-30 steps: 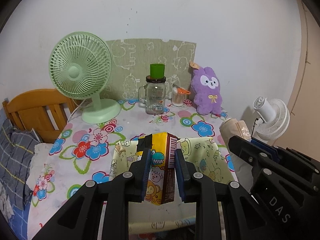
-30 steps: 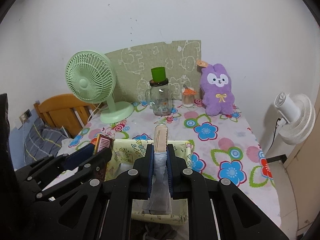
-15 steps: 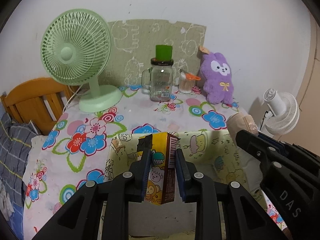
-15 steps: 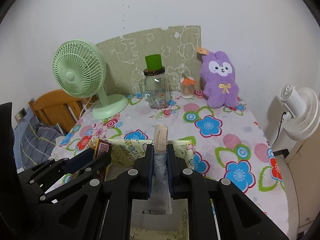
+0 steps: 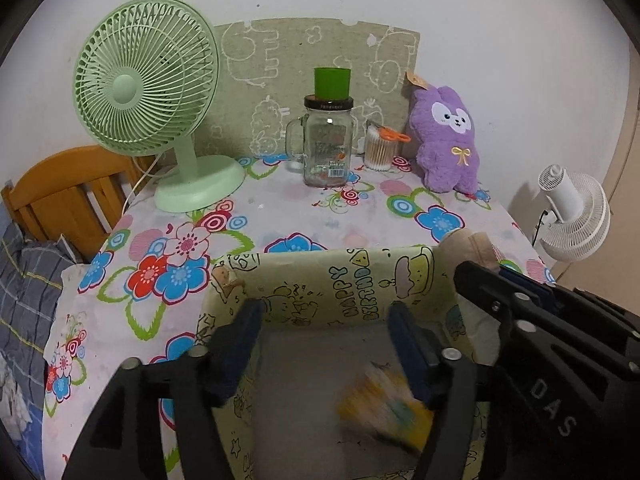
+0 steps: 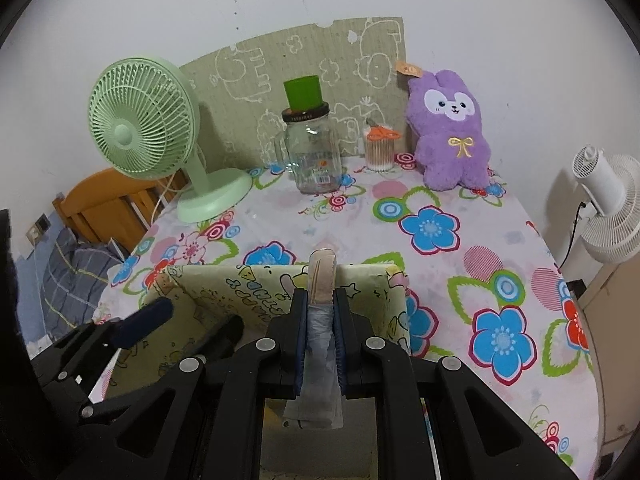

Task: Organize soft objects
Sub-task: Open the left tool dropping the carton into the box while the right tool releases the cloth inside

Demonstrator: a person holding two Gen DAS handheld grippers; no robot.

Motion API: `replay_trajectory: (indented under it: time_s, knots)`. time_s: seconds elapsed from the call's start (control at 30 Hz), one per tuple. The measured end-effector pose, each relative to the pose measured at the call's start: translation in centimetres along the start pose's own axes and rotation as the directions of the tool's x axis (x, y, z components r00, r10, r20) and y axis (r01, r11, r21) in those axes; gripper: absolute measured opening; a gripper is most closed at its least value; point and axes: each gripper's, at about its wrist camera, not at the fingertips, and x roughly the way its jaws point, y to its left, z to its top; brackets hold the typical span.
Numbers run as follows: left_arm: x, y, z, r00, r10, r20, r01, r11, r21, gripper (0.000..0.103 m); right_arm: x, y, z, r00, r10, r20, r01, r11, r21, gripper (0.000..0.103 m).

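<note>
Snack packet [image 5: 386,408], blurred, drops into the storage box [image 5: 320,276] from your just-opened left tongs [image 5: 326,344]; your right tongs [image 6: 320,320] grip a wrapped pack [image 6: 320,312], not yet deposited.

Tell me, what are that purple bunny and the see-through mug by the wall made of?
The purple bunny looks like soft plush: fuzzy, matte pile with a small gold bow. The mug looks like clear glass, glossy with bright highlights, though clear plastic is possible; its dark lid looks hard.
</note>
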Motion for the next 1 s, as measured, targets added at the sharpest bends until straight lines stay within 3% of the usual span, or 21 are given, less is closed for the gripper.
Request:
replay_trajectory:
  time_s: [0.13, 0.17, 0.23, 0.27, 0.3, 0.73, 1.0]
  knots:
    - [0.1, 0.0, 0.0, 1.000, -0.001, -0.009, 0.001, 1.000, 0.002, 0.070, 0.5, -0.1, 0.1, 1.000, -0.019, -0.014, 0.019, 1.000, -0.008, 0.023]
    - [0.1, 0.1, 0.0, 1.000, -0.003, -0.012, 0.003, 1.000, -0.001, 0.072, 0.5, -0.2, 0.1, 1.000, -0.027, -0.015, 0.027, 1.000, -0.008, 0.029]
    - [0.0, 0.1, 0.0, 1.000, -0.012, -0.010, 0.012, 1.000, -0.005, 0.080, 0.4, -0.3, 0.1, 0.999, -0.040, -0.011, 0.040, 0.999, -0.009, 0.053]
    - [-0.3, 0.0, 0.0, 1.000, -0.016, 0.000, 0.016, 1.000, -0.008, 0.084, 0.2, -0.4, 0.1, 1.000, -0.031, -0.003, 0.031, 0.999, -0.008, 0.077]
    - [-0.5, 0.0, 0.0, 1.000, -0.018, 0.010, 0.018, 1.000, -0.007, 0.086, -0.3, -0.3, 0.0, 1.000, -0.021, 0.019, 0.021, 1.000, -0.005, 0.088]
    - [-3.5, -0.9, -0.3, 0.999, -0.009, 0.052, 0.009, 1.000, 0.002, 0.100, -3.8, 0.6, -0.2, 0.997, -0.028, 0.069, 0.030, 0.999, -0.037, 0.092]
    - [-6.1, -1.4, -0.9, 0.997, -0.022, 0.080, 0.022, 1.000, 0.002, 0.103, -6.8, 1.2, -0.8, 0.993, -0.032, 0.113, 0.037, 0.998, -0.049, 0.098]
